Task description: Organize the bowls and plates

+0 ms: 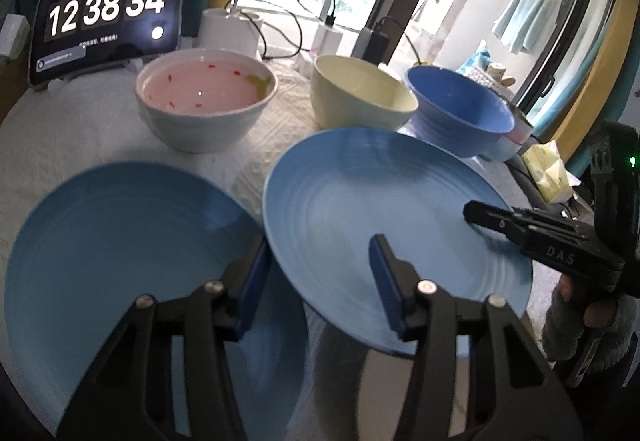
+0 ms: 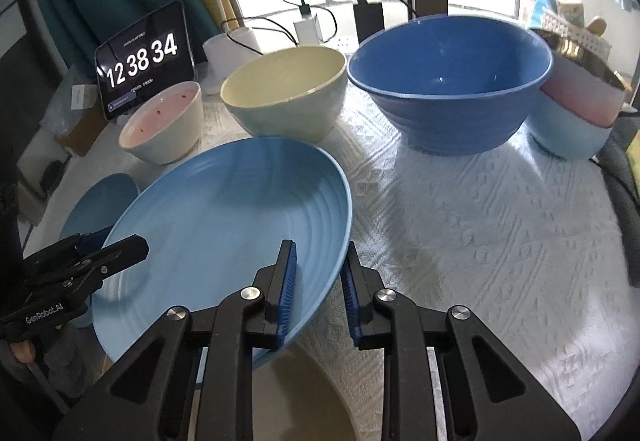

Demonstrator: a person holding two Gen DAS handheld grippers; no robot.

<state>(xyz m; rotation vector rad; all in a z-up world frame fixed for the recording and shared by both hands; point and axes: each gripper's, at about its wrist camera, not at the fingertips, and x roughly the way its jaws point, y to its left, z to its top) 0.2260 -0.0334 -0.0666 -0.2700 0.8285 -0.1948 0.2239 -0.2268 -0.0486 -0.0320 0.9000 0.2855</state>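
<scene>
A light blue plate (image 1: 380,201) (image 2: 224,209) hangs tilted above the white cloth, held at both sides. My left gripper (image 1: 318,273) (image 2: 116,241) is shut on its left rim, one finger over the plate's face and one outside the rim. My right gripper (image 2: 320,273) (image 1: 486,229) is shut on the opposite rim in the same way. A second light blue plate (image 1: 120,241) (image 2: 100,201) lies flat on the cloth to the left. Behind stand a white bowl with a pink inside (image 1: 204,97), a cream bowl (image 1: 360,97) (image 2: 284,97) and a dark blue bowl (image 1: 460,109) (image 2: 448,81).
Stacked pink and pale blue bowls (image 2: 576,109) stand at the far right. A tablet showing a clock (image 1: 108,13) leans at the back left, with chargers and cables (image 2: 308,25) along the window side. A tissue pack (image 1: 548,173) lies off the right edge.
</scene>
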